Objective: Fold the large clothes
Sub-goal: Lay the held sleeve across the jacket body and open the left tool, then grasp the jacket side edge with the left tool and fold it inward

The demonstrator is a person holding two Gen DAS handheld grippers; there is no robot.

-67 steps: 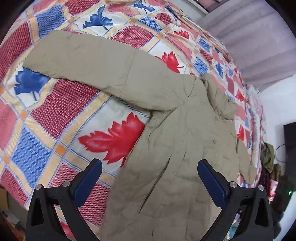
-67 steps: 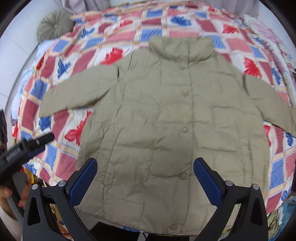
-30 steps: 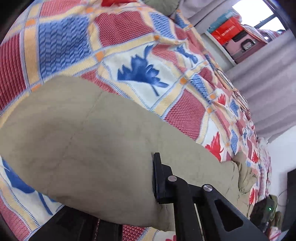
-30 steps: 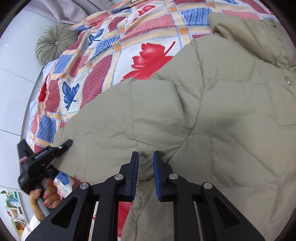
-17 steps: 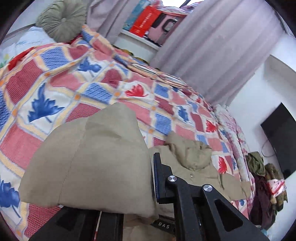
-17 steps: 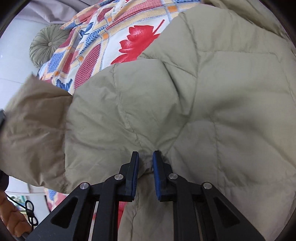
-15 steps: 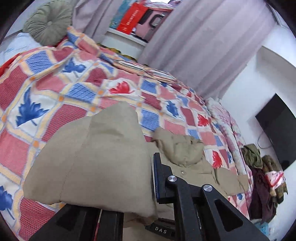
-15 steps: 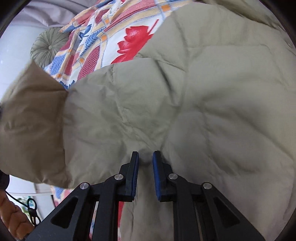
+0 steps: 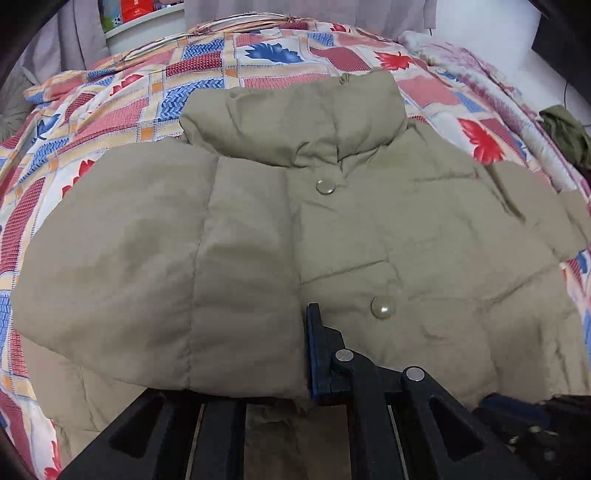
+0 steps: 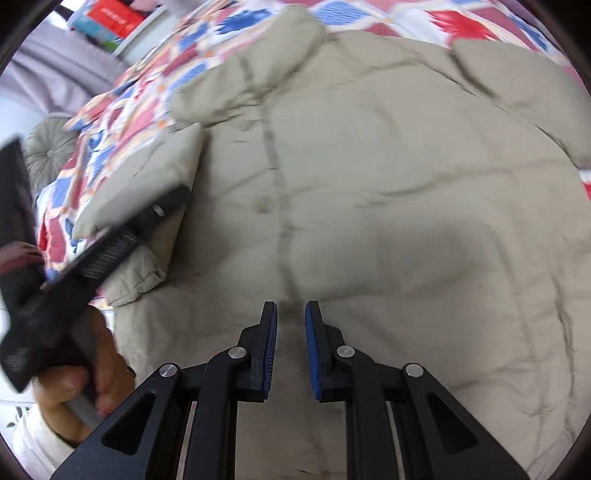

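both wrist cameras look close down over the khaki jacket [image 9: 369, 229] on the bed [image 9: 110, 110], sharing its buttoned front and collar.

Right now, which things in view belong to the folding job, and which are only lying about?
Job:
- beige padded jacket
- its folded-over sleeve
- left gripper, shut on the sleeve
- right gripper, slightly open

Lying about:
- patchwork leaf-print bedspread
- round grey-green cushion
- dark green clothes
- red box
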